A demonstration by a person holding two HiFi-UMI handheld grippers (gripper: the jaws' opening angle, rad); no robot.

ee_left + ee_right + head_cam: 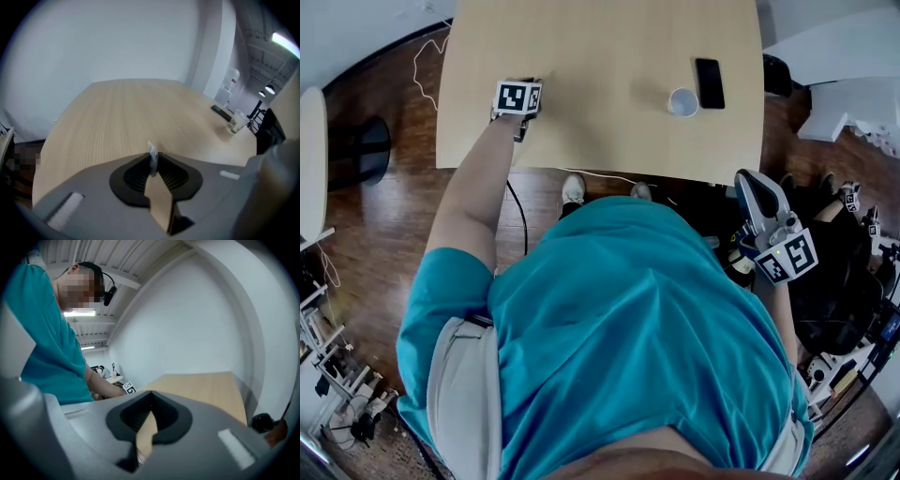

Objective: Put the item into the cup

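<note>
A thin pale packet [152, 158] stands on edge between the tips of my left gripper [153, 164], which is shut on it just above the light wooden table [122, 117]. From the head view the left gripper [517, 103] sits over the table's near left part, its tips hidden under its marker cube. A white paper cup [682, 101] stands upright at the table's near right, seen far right in the left gripper view as the cup [236, 123]. My right gripper [750, 183] hangs off the table's right corner, jaws together and empty [150, 408].
A black phone [709, 82] lies flat just right of the cup, also seen behind it as the phone [220, 111]. Dark chairs and equipment crowd the floor at right [844, 272]. A round stool [361, 150] stands left of the table.
</note>
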